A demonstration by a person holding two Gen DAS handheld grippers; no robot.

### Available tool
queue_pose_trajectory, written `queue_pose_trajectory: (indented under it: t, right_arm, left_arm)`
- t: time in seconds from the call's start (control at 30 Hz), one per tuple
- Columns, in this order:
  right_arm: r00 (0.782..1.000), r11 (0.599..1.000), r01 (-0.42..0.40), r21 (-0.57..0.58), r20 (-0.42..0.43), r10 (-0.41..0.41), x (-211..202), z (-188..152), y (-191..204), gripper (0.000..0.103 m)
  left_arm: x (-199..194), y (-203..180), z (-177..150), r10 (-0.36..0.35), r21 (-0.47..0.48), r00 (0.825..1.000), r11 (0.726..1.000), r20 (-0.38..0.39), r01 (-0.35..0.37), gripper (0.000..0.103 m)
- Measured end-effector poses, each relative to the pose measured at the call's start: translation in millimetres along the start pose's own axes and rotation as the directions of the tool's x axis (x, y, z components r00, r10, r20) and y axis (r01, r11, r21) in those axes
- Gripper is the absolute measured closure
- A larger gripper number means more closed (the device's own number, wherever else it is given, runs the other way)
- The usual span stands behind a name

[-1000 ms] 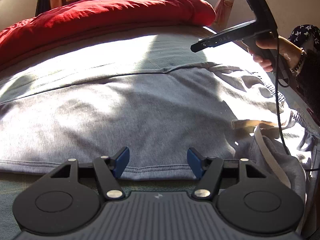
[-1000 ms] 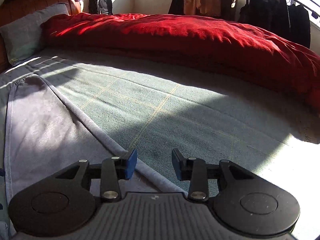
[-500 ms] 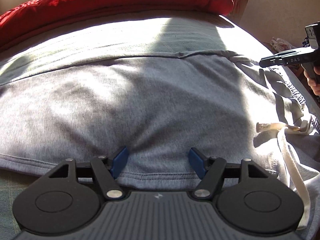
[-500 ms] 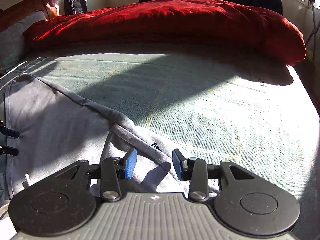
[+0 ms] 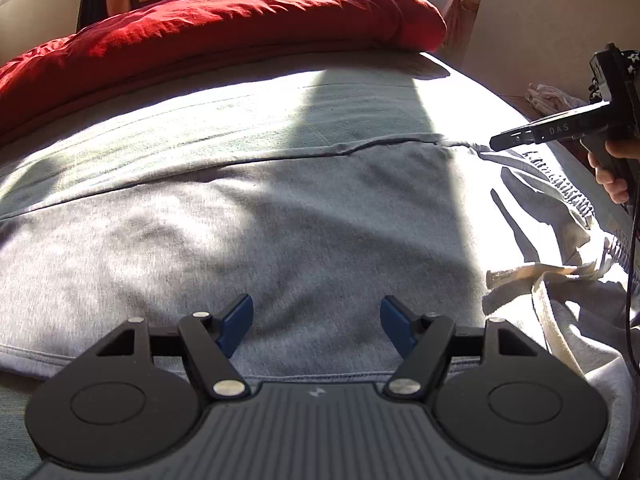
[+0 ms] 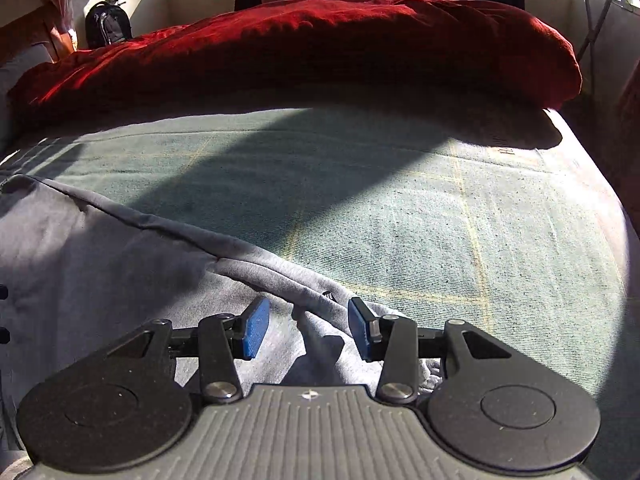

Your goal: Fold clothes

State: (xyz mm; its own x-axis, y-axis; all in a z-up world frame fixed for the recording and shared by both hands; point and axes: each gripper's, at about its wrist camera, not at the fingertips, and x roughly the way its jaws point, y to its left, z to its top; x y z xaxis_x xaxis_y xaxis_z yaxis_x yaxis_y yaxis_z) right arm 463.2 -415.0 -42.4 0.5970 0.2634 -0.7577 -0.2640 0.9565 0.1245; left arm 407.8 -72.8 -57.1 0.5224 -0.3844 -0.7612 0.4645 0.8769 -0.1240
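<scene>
Grey sweatpants point(image 5: 280, 240) lie spread flat across the bed, with the elastic waistband point(image 5: 568, 196) and a beige drawstring point(image 5: 520, 276) at the right. My left gripper point(image 5: 316, 312) hovers open and wide over the near hem, with nothing between its pads. In the left wrist view my right gripper point(image 5: 498, 143) is held by a hand point(image 5: 612, 184) low over the far waist corner. In its own view the right gripper point(image 6: 308, 320) is open, and a raised ridge of the grey cloth point(image 6: 304, 304) runs between its blue pads without being pinched.
A bulky red duvet point(image 5: 220, 32) point(image 6: 320, 40) lies along the far side of the bed. Green checked bedsheet point(image 6: 440, 220) shows beyond the sweatpants. A black backpack point(image 6: 108, 24) stands by the wall, and clothes hang behind the bed. A cable trails from the right gripper.
The right gripper has dropped and shifted from the bare sheet onto the garment's far edge, rolling as it went. The left gripper has stayed over the near hem, its jaws a little wider.
</scene>
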Motion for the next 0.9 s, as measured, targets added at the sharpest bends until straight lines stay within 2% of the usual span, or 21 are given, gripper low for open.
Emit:
queue_pose_trajectory:
  t: [0.1, 0.17, 0.23, 0.37, 0.47, 0.57, 0.63, 0.73, 0.83, 0.9]
  right_arm:
    - [0.997, 0.997, -0.073, -0.006, -0.029, 0.073, 5, 0, 24, 0.055]
    - [0.996, 0.998, -0.061, -0.023, -0.074, 0.059, 16, -7, 36, 0.055]
    - [0.993, 0.999, -0.035, -0.034, -0.112, 0.031, 25, -18, 44, 0.054]
    - [0.995, 0.999, -0.016, -0.05, -0.099, 0.011, 13, -32, 48, 0.05]
    - [0.996, 0.999, -0.028, -0.045, -0.088, 0.024, -4, -33, 53, 0.05]
    - [0.997, 0.996, -0.061, -0.072, -0.058, 0.057, -23, -30, 69, 0.048]
    - [0.996, 0.993, -0.077, -0.089, -0.039, 0.074, -33, -27, 81, 0.048]
    - [0.996, 0.989, -0.091, -0.113, -0.035, 0.088, -42, -25, 98, 0.047]
    - [0.997, 0.985, -0.078, -0.151, -0.041, 0.073, -54, -27, 109, 0.047]
    - [0.997, 0.982, -0.07, -0.176, -0.044, 0.063, -62, -29, 117, 0.04]
  left_arm:
    - [17, 8, -2, -0.003, -0.036, 0.999, 0.999, -0.048, 0.001, 0.032]
    - [20, 15, -12, 0.003, -0.046, 0.998, 0.999, -0.067, -0.007, 0.033]
    - [12, 20, -24, -0.004, -0.043, 0.999, 0.999, -0.054, 0.002, 0.031]
    - [-13, 20, -36, 0.035, 0.015, 0.998, 0.999, -0.053, -0.034, 0.031]
    - [-32, 28, -26, 0.066, 0.013, 0.998, 0.998, -0.007, -0.066, 0.032]
    - [-31, 48, -4, 0.115, -0.027, 0.992, 0.993, 0.059, -0.114, 0.031]
    - [-14, 60, 4, 0.147, -0.041, 0.988, 0.989, 0.049, -0.145, 0.031]
    - [14, 75, -5, 0.194, -0.065, 0.98, 0.978, -0.047, -0.196, 0.03]
    - [3, 87, -28, 0.169, -0.118, 0.985, 0.978, -0.025, -0.171, 0.029]
    - [-11, 96, -40, 0.16, -0.146, 0.987, 0.976, -0.017, -0.161, 0.029]
